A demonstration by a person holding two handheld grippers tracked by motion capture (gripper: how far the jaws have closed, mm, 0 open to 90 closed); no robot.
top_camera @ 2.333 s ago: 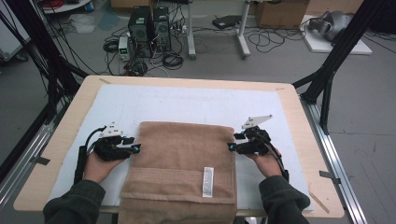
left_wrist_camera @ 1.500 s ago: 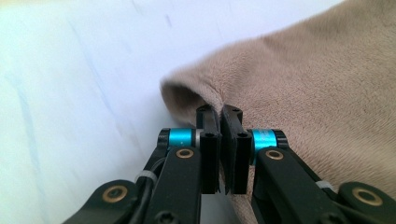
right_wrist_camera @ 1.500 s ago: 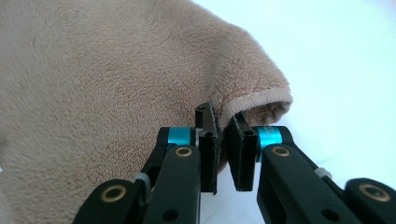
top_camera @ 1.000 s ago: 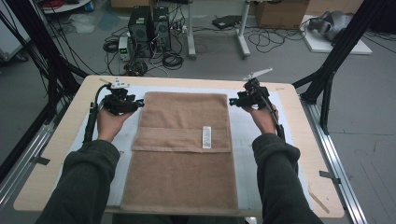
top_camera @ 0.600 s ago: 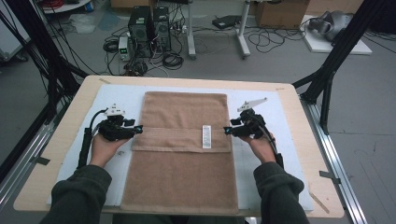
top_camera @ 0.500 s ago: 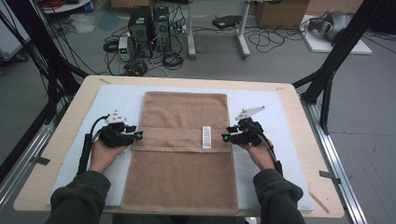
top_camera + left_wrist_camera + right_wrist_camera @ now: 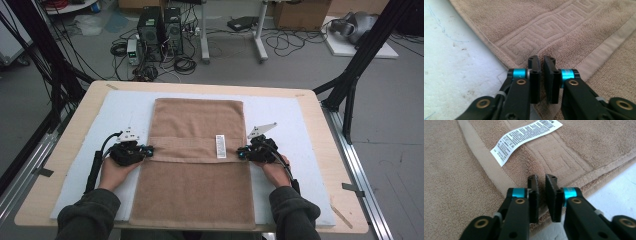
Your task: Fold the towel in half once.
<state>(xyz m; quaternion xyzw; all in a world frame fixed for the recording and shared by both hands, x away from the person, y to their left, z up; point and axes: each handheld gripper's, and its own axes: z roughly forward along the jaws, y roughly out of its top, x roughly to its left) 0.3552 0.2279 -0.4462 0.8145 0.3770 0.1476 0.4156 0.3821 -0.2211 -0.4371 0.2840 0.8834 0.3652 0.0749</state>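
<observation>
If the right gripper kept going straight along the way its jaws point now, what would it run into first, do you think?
Most likely the brown towel itself: the right gripper sits at its side edge, pointing inward across the folded band. Slightly farther along and to the side lies the white care label. Height above the cloth is unclear.

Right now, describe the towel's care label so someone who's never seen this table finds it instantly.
Start at the white mat covering the wooden table, then the brown towel lying lengthwise down its middle. A folded band crosses the towel about halfway, and the label sits on that band near the towel's right edge, close to the right gripper. It is the one small white strip with printed text on the brown cloth.
</observation>
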